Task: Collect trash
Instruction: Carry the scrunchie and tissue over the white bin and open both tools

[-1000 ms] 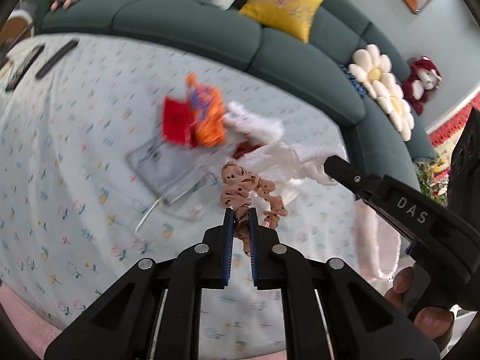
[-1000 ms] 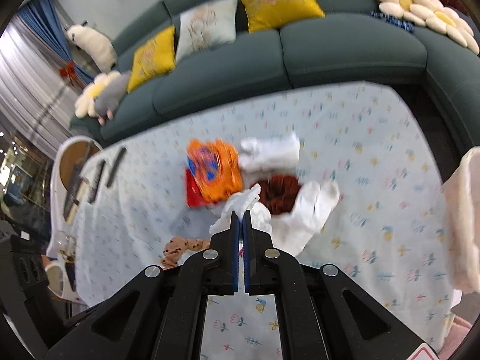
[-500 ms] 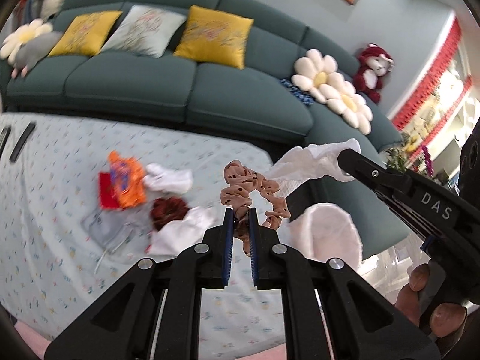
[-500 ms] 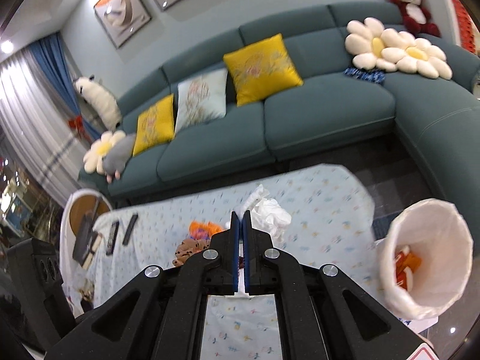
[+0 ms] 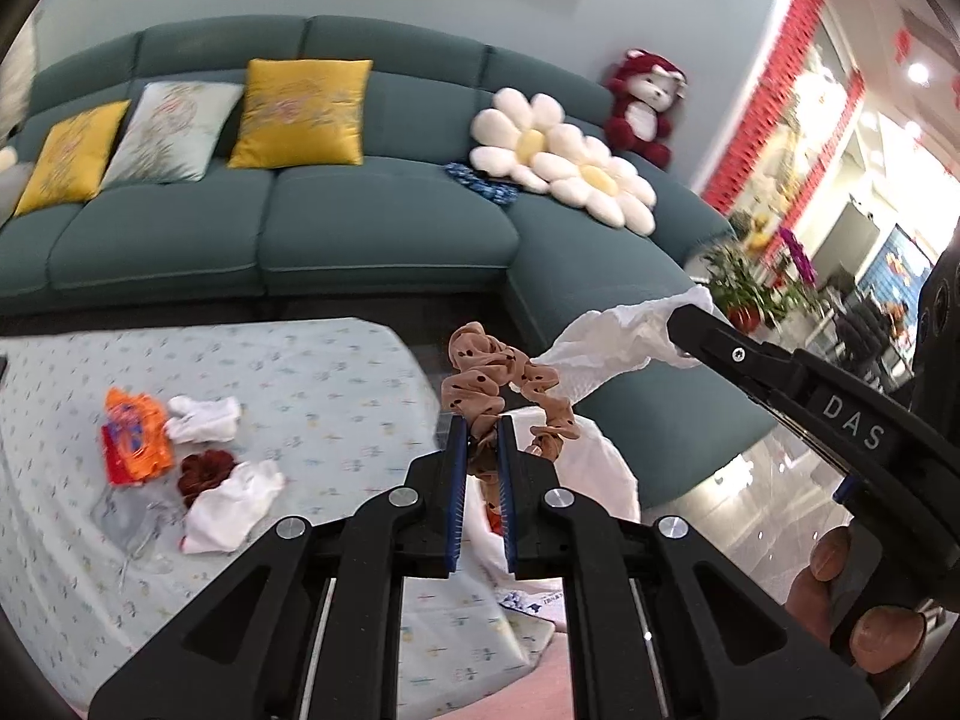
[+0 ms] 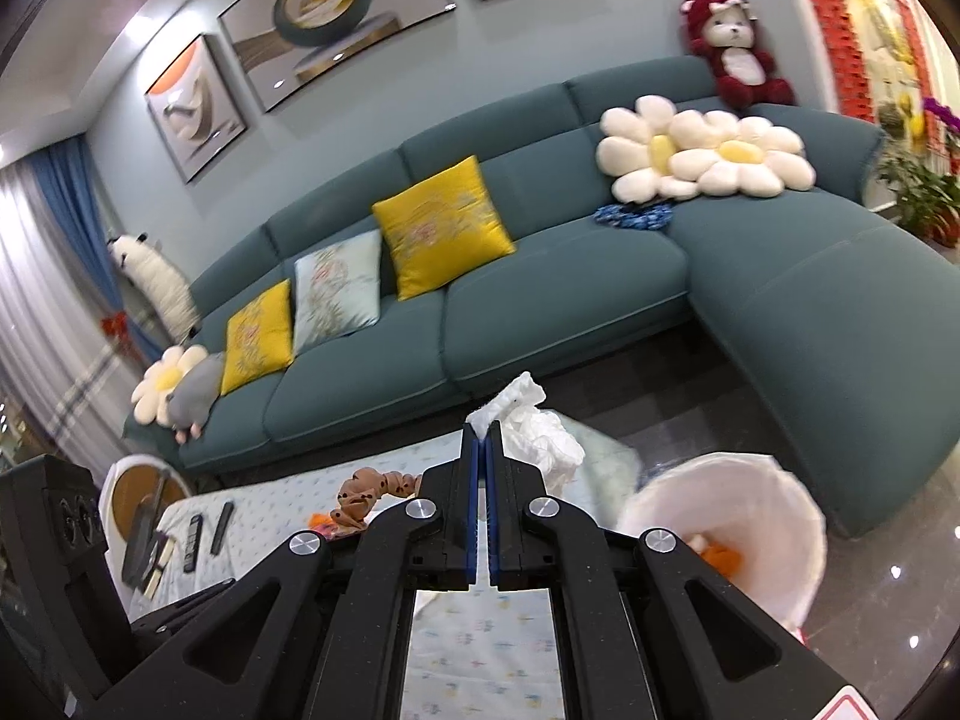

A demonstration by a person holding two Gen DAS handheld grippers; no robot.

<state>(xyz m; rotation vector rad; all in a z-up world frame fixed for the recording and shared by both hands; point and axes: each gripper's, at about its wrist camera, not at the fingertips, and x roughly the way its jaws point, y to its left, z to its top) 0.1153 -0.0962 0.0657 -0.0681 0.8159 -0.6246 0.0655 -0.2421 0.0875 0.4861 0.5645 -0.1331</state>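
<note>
My left gripper (image 5: pixel 480 420) is shut on a tan polka-dot scrunchie (image 5: pixel 498 381) and holds it in the air above the white-lined trash bin (image 5: pixel 600 480). My right gripper (image 6: pixel 481 438) is shut on a crumpled white tissue (image 6: pixel 534 420), also held up, left of the bin (image 6: pixel 744 510). The right gripper (image 5: pixel 684 315) and tissue (image 5: pixel 612 342) show in the left wrist view. The scrunchie shows in the right wrist view (image 6: pixel 372 489). The bin holds orange and white trash (image 6: pixel 714 552).
On the floral tablecloth (image 5: pixel 312 384) lie an orange wrapper (image 5: pixel 132 432), white tissues (image 5: pixel 231 504), a dark red scrunchie (image 5: pixel 204 468) and a clear bag (image 5: pixel 129 519). Remotes (image 6: pixel 207 531) lie at the table's far end. A teal sofa (image 5: pixel 360 228) stands behind.
Both grippers have risen from the table with scrunchie and tissue and swung right toward the bin. The table items have dropped to the left of the view.
</note>
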